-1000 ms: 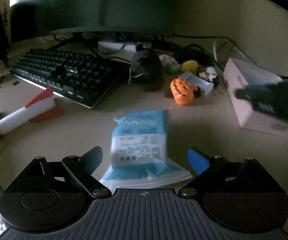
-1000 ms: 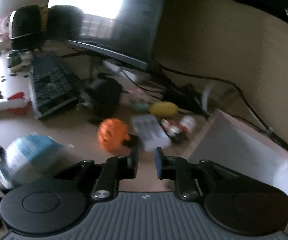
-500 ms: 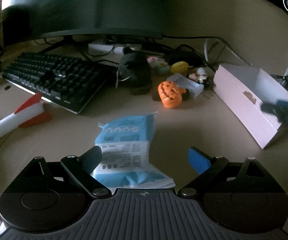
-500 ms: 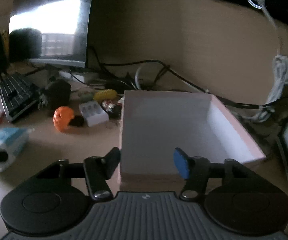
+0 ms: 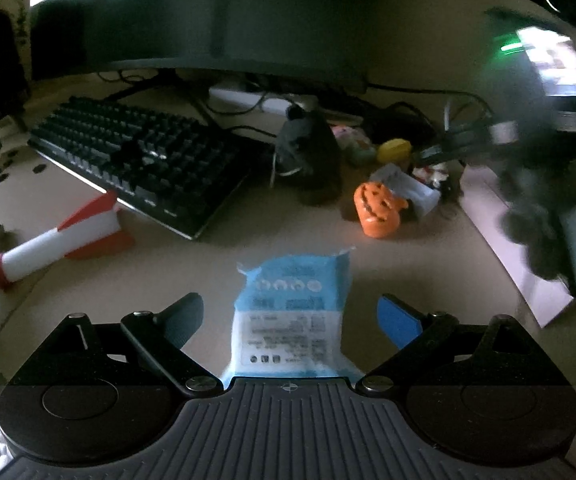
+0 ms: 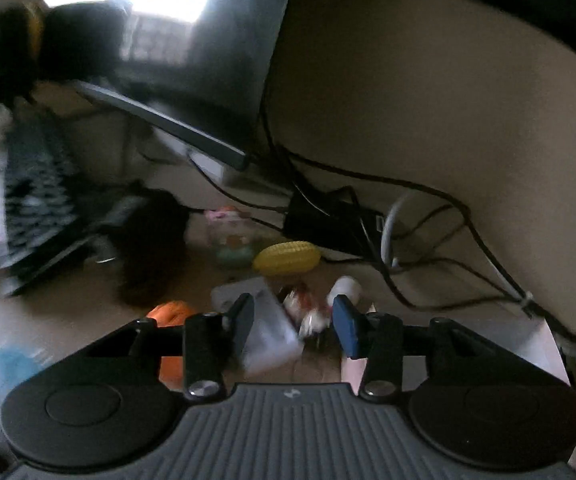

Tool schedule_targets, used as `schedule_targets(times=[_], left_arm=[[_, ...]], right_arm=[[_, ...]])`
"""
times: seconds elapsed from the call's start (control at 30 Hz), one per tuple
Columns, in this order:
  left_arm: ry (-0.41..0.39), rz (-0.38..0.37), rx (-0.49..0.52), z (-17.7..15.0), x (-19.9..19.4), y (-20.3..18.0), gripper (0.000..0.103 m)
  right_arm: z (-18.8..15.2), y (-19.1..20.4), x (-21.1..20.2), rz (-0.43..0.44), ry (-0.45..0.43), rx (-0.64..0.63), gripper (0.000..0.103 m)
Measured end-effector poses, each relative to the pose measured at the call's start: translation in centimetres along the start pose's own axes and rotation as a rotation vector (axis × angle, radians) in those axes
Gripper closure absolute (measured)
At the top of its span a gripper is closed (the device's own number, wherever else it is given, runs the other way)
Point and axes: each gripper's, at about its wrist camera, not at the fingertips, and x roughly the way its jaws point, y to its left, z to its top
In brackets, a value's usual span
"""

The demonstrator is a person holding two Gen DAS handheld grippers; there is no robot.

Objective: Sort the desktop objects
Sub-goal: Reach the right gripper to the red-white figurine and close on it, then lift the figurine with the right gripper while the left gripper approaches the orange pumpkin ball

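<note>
A blue-and-white packet (image 5: 293,316) lies on the desk between the open fingers of my left gripper (image 5: 290,316), which does not touch it. An orange pumpkin toy (image 5: 378,209) sits beyond it, next to a white blister pack (image 5: 408,186). My right gripper (image 6: 293,320) is open over the small pile: the white pack (image 6: 266,320), small figures (image 6: 308,308), a yellow corn toy (image 6: 287,257) and the pumpkin (image 6: 170,312). It holds nothing. It shows blurred in the left wrist view (image 5: 528,184), above the pink box (image 5: 528,272).
A black keyboard (image 5: 144,160) lies at the left under a monitor (image 5: 192,12). A red-and-white rocket toy (image 5: 56,240) lies at the front left. A black plush (image 5: 308,152) stands mid-desk. Cables and a power strip (image 6: 328,220) run along the wall.
My right gripper has swung left from over the pink box to over the small toy pile, still open. My left gripper has stayed over the packet with its jaws open.
</note>
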Motion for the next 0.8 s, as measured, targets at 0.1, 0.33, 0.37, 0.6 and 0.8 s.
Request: schedule_targets(times=[0.1, 0.33, 0.37, 0.6, 0.8], left_arm=[[-0.008, -0.003, -0.014, 0.2, -0.3, 0.4, 0.005], [-0.009, -0.014, -0.017, 0.1, -0.7, 0.0, 0.005], [-0.009, -0.015, -0.012, 0.0, -0.8, -0.1, 0.005], [0.01, -0.02, 0.023, -1.4, -0.7, -1.6, 0.005], [0.032, -0.014, 0.031, -2.8, -0.3, -2.4, 0.005]], right_arm=[[0.8, 0.3, 3.8, -0.011, 0.108, 0.001, 0.058], [-0.2, 0.7, 3.1, 0.045, 0.093, -0.04, 0.08], [0.0, 0.9, 3.1, 0.066, 0.088, -0.035, 0.086], [-4.0, -0.7, -4.1, 0.274, 0.04, 0.058, 0.103], [-11.6, -4.0, -12.5, 0.419, -0.016, 0.114, 0.086]])
